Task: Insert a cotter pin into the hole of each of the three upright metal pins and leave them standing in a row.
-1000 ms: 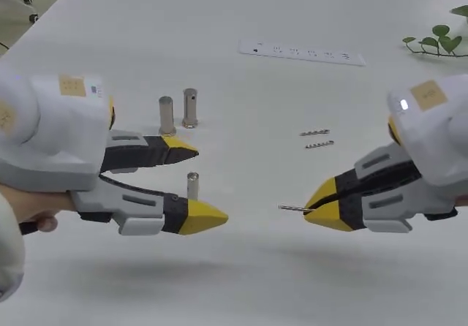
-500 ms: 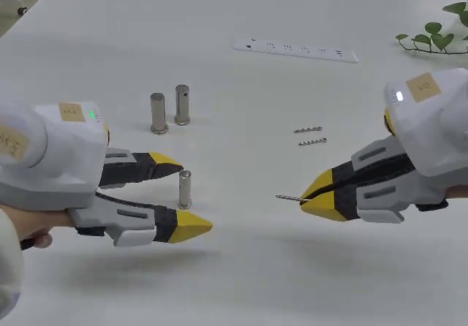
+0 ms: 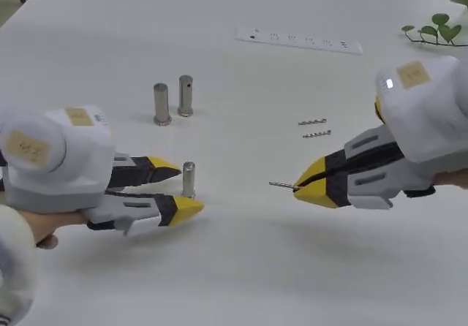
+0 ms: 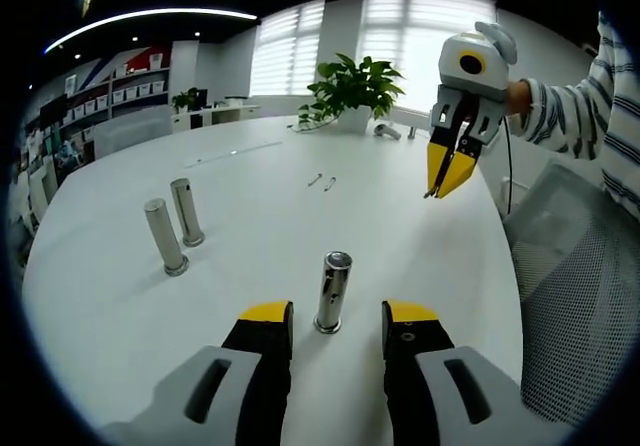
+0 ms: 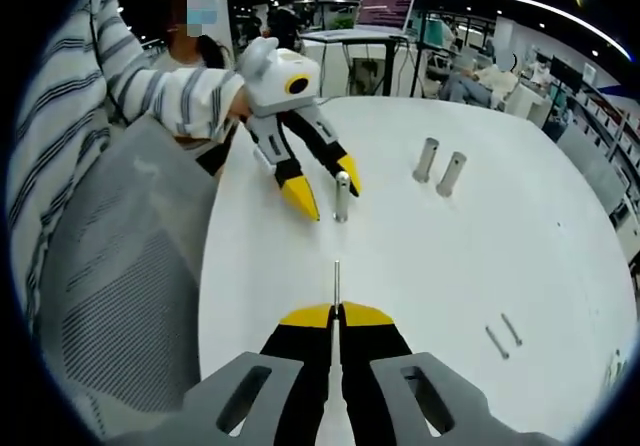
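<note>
Three upright metal pins stand on the white table: one near me point(image 3: 189, 179) point(image 4: 331, 292) point(image 5: 342, 196) and two farther back, side by side point(image 3: 161, 104) point(image 3: 186, 95). My left gripper point(image 3: 175, 189) point(image 4: 337, 318) is open, its yellow-tipped jaws on either side of the near pin without touching it. My right gripper point(image 3: 306, 186) point(image 5: 336, 315) is shut on a thin cotter pin point(image 3: 282, 186) point(image 5: 336, 284) that sticks out from its tips toward the near pin, some way to its right. Two more cotter pins point(image 3: 312, 122) point(image 3: 316, 134) lie on the table behind.
A white power strip point(image 3: 298, 39) lies at the far side of the table. A green plant point(image 3: 437, 33) trails in at the far right. A mesh chair point(image 5: 120, 266) stands beside the table's edge.
My left gripper has moved forward so that its jaws now flank the near pin, and the gap between them has narrowed. The right gripper with the cotter pin has edged slightly left.
</note>
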